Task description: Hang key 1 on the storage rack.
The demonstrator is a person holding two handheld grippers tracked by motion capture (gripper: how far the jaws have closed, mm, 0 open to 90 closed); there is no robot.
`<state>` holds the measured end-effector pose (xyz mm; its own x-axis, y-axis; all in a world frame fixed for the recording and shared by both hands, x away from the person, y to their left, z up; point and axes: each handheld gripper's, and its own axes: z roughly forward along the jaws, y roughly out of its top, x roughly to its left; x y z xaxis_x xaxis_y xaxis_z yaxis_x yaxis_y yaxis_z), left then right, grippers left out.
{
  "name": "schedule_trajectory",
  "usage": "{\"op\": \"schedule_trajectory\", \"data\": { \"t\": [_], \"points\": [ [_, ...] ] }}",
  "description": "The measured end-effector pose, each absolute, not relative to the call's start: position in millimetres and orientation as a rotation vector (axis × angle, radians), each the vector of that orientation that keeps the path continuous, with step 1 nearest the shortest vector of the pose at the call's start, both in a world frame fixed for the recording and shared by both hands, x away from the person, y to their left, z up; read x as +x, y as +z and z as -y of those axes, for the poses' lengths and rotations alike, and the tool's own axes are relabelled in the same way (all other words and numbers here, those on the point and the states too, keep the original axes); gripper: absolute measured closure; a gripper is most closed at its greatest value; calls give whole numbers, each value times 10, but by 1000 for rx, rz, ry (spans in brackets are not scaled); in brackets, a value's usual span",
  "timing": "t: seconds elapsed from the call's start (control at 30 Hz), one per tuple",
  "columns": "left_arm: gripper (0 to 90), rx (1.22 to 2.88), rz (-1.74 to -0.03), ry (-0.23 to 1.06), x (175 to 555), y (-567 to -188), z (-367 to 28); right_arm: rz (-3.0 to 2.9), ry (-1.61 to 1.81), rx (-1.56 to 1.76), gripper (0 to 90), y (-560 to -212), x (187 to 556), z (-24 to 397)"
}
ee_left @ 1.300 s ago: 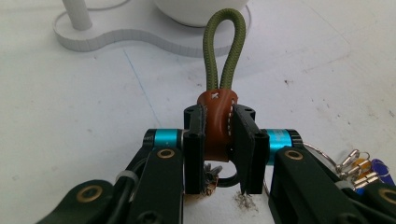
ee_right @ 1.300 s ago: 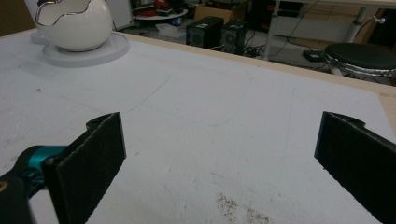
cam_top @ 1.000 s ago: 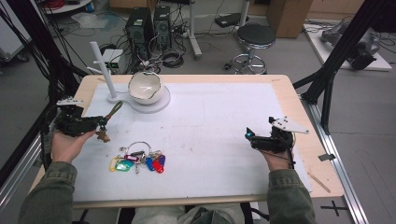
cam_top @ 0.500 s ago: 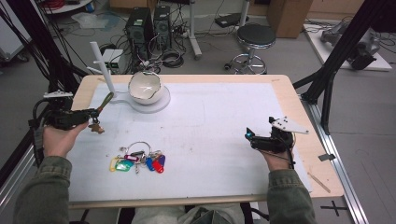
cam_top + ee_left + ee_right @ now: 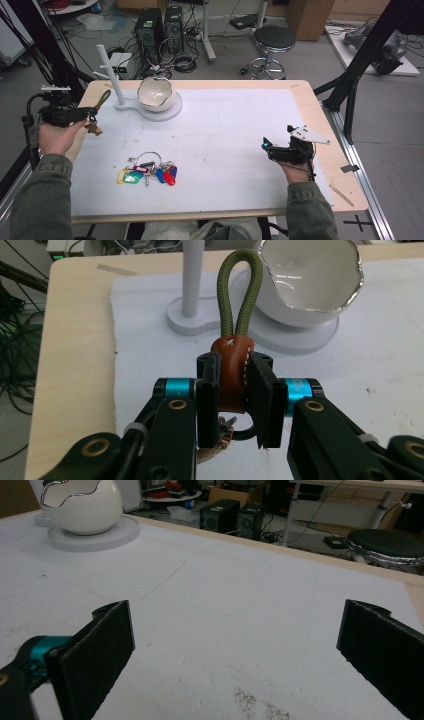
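Left gripper (image 5: 235,390) clamped on brown leather key fob (image 5: 231,371), far left near white stand (image 5: 111,75).
Fob's lower end hidden behind jaws; right gripper (image 5: 272,149) wide open, holding nothing.

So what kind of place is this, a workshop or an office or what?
Most likely a lab or workshop rigged for recording. Desktop computer towers sit on the floor among loose cables, black frame struts flank the table, and a round stool stands behind it.
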<state>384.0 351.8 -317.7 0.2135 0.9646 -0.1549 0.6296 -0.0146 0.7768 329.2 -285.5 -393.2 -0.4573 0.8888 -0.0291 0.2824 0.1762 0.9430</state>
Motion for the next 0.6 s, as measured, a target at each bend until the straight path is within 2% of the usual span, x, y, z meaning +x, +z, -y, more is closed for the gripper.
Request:
{"op": "schedule_trajectory", "data": {
  "t": [0.6],
  "points": [
    [748, 1496, -1612, 536, 4031, -3048, -3785, -1853, 1281, 1102, 9, -3934, 3284, 2841]
  ]
}}
